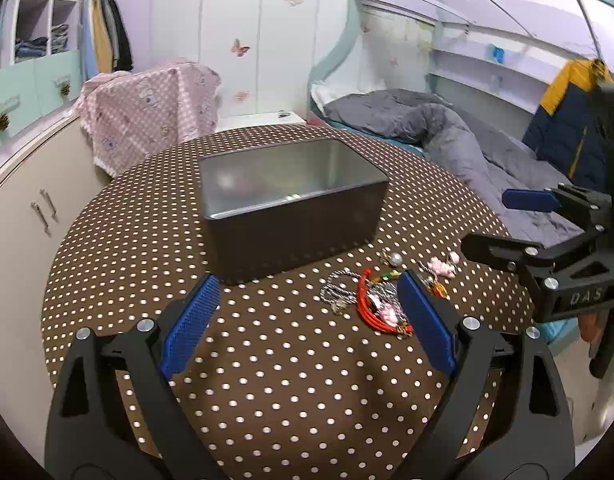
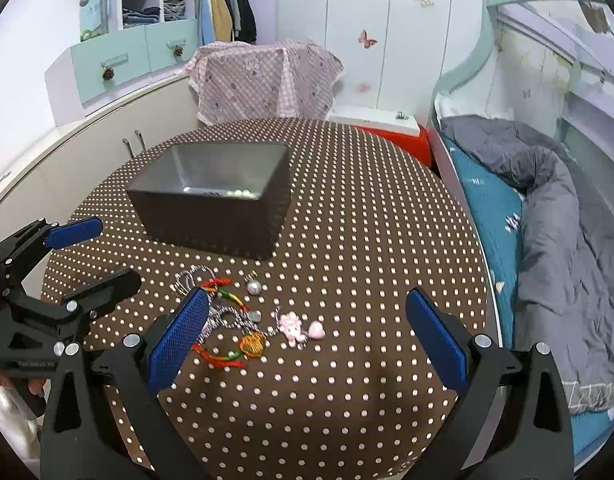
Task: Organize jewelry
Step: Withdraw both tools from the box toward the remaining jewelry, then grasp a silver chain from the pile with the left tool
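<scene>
a round table (image 1: 267, 380) under a brown cloth with white dots fills the middle of both views. a dark grey metal box (image 1: 291, 208), open at the top, stands toward the upper centre of the cloth; in the right wrist view a few pale beads (image 2: 237, 193) show on its floor against the near wall.

the jewelry pile (image 1: 379, 300) lies loose on the cloth below and to the right of the box, apart from it: a red cord bracelet (image 1: 365, 304), a black-and-white twisted cord (image 1: 337, 290), a silver pearl bead (image 1: 395, 258) and pink charms (image 1: 441, 266). in the right wrist view an orange charm (image 2: 253, 345) and a pink heart (image 2: 317, 330) lie at the lower middle of the pile.

the left gripper (image 1: 307, 320) has its blue pads spread wide with nothing between them but cloth; its right pad sits in front of the pile's right edge. the right gripper (image 2: 307, 336) is likewise spread wide, with the pink charms and orange charm lying on the cloth between its pads, unpinched; its left pad overlaps the pile's left part.

a bed with a grey quilt (image 2: 555, 220) lies at the right.
</scene>
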`<state>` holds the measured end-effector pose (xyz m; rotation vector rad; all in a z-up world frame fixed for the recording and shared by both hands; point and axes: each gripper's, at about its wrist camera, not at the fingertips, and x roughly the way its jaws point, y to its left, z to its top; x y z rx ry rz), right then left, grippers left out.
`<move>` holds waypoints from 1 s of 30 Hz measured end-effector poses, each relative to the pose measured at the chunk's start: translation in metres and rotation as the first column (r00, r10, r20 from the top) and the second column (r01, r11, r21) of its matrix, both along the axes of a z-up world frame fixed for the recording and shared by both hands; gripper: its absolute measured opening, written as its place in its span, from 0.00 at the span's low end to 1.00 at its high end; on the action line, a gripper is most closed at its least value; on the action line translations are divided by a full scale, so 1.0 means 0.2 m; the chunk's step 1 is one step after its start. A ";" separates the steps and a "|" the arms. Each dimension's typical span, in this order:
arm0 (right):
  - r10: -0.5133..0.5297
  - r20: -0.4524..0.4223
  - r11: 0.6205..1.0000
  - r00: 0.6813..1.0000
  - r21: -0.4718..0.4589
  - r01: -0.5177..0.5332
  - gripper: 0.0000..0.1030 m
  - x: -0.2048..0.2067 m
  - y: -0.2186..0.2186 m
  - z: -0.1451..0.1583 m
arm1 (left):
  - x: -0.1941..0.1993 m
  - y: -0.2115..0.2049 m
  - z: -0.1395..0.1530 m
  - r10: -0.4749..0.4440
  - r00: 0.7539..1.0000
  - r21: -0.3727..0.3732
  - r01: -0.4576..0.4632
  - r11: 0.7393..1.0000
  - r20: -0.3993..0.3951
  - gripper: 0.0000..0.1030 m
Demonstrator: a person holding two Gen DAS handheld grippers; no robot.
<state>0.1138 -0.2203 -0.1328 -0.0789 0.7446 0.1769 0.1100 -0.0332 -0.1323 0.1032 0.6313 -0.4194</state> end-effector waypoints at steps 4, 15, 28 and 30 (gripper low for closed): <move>-0.009 -0.025 1.000 1.000 0.015 0.009 0.92 0.01 -0.02 -0.03 | 0.00 -0.06 -0.04 -0.041 0.999 0.019 0.041 0.999 -0.007 0.71; -0.007 -0.049 0.999 0.999 0.033 0.008 0.92 0.05 -0.04 -0.07 | 0.09 -0.11 -0.12 -0.057 0.994 0.027 0.060 0.998 -0.098 0.27; 0.036 -0.052 0.998 0.998 0.052 -0.033 0.92 0.06 0.01 -0.08 | 0.12 -0.11 -0.17 -0.077 0.981 -0.002 0.077 0.997 -0.179 0.09; 0.052 -0.046 0.997 0.998 0.054 -0.050 0.92 0.05 0.03 -0.08 | 0.13 -0.10 -0.17 -0.076 0.981 -0.001 0.077 0.997 -0.177 0.09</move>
